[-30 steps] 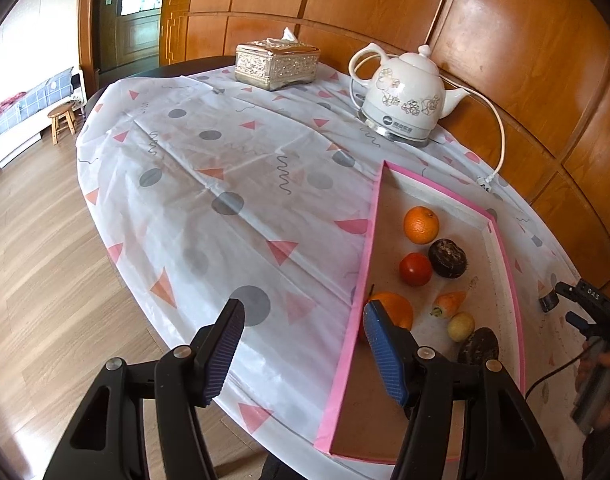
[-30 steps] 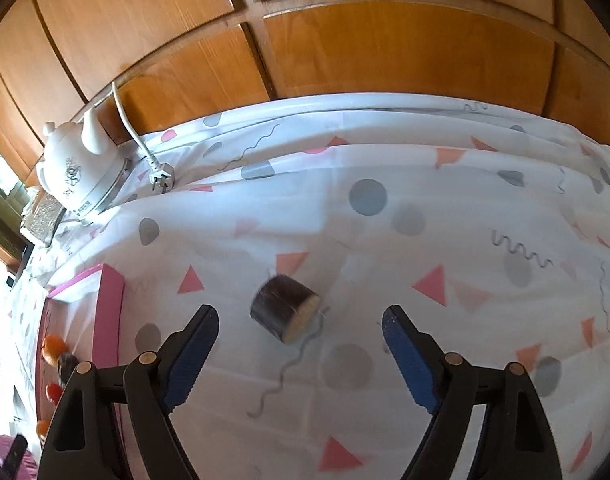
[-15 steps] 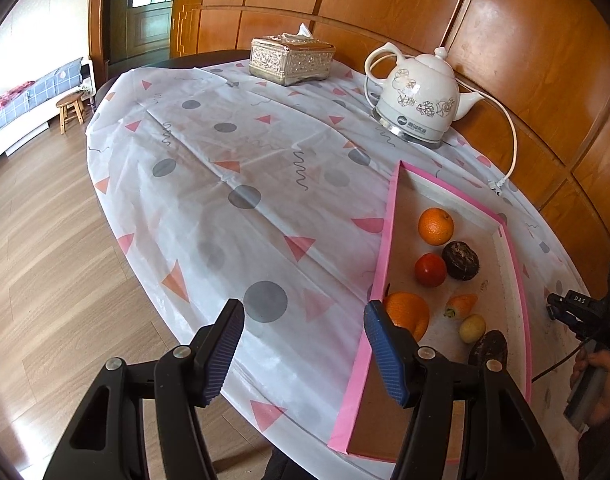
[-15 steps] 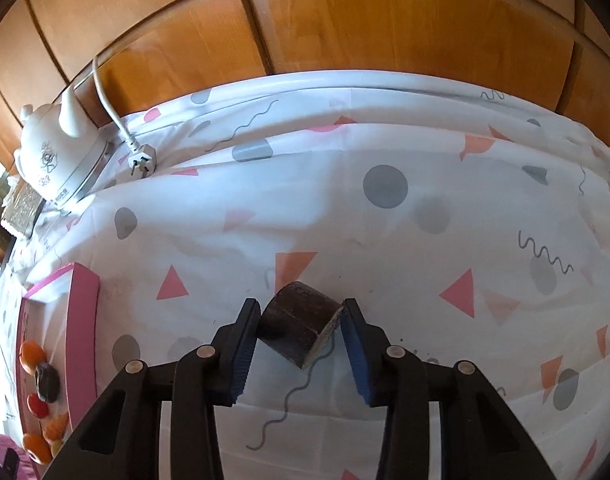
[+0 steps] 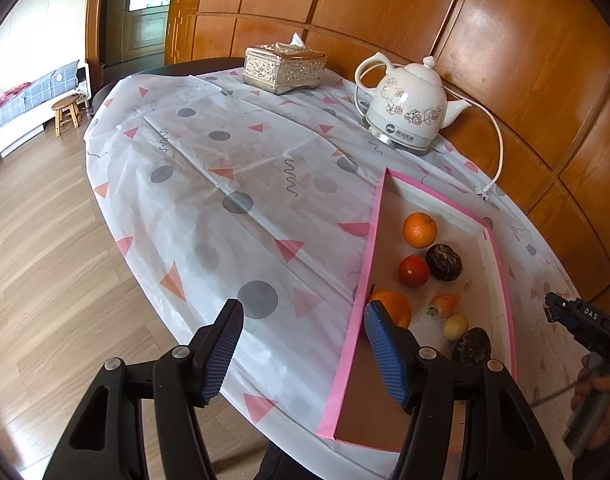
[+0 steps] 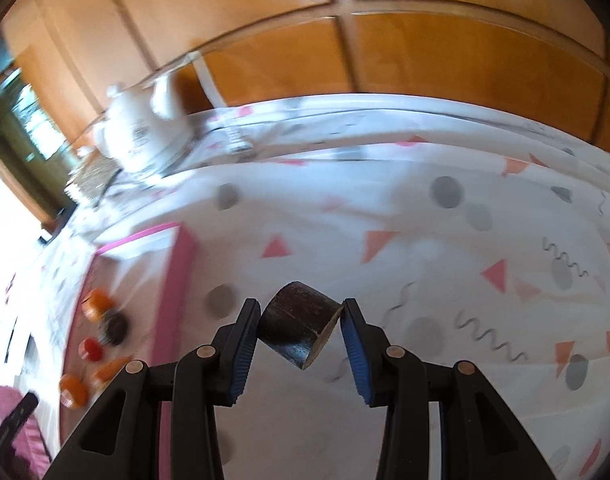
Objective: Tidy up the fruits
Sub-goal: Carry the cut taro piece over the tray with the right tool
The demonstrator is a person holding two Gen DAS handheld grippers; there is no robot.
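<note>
One dark fruit chunk (image 6: 301,332) clamped in my right gripper (image 6: 301,330) jaws across curved skin; stiff, light, maybe slippery. Left gripper (image 5: 301,344) jaws wide, empty.

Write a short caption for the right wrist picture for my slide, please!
Right gripper clamps a dark cut fruit piece above the patterned tablecloth, pink tray to its left.

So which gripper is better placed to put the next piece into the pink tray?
Right. The right gripper is shut on the dark cut piece, with the pink tray to its left. The left gripper hangs open and empty over the tray's near edge.
</note>
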